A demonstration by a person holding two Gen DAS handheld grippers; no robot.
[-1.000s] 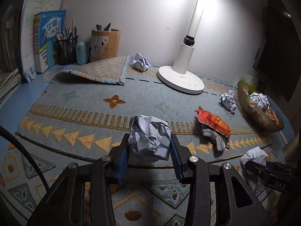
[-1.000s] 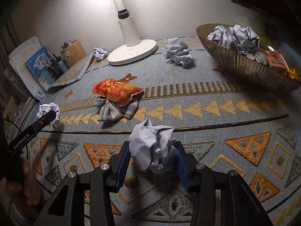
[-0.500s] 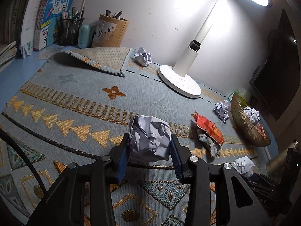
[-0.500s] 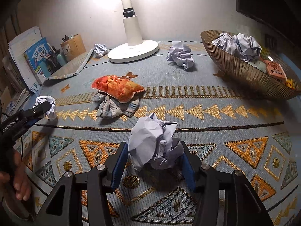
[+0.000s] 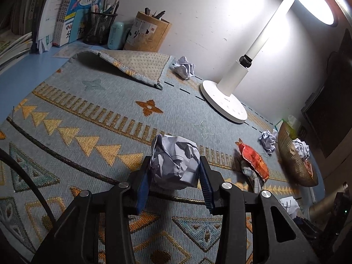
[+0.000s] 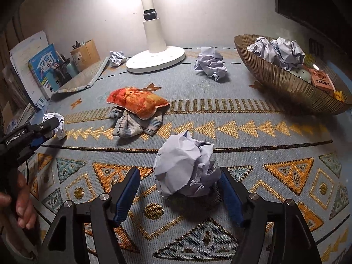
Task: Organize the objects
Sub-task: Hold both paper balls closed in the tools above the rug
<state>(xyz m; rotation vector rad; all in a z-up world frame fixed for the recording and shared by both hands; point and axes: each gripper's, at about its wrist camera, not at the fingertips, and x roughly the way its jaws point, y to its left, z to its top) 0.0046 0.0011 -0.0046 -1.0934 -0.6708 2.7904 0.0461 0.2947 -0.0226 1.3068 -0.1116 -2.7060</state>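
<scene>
Change since the earlier frames: the right gripper point(image 6: 179, 194) has just been opening its fingers, which now stand spread clear of the paper ball point(image 6: 186, 170) between them; one pad is well off it, the other just beside it. That ball rests on the patterned mat point(image 6: 242, 114).

Items, left to right in the right wrist view:
- Left gripper point(image 6: 47, 126), fingers pinching a second crumpled paper ball point(image 5: 175, 161); white-lilac sheet, tightly creased, roughly round, raised above the mat.
- A person's hand point(image 6: 21, 209) at the gripper handle.
- Books point(image 6: 43, 70) and pen holders point(image 6: 84, 52) against the wall.
- Small paper wad point(image 6: 116, 58) beside the lamp base point(image 6: 155, 59).
- Orange-red pouch point(image 6: 137, 102) lying on a grey plaid cloth point(image 6: 134, 125).
- Released ball: pale lilac-white, loosely crumpled, sharp folds, shadow beneath.
- Another wad point(image 6: 211, 65), on the mat between lamp and bowl.
- Ribbed gold bowl point(image 6: 275, 83) holding two paper wads point(image 6: 277, 51) and an orange packet point(image 6: 321, 81).
</scene>
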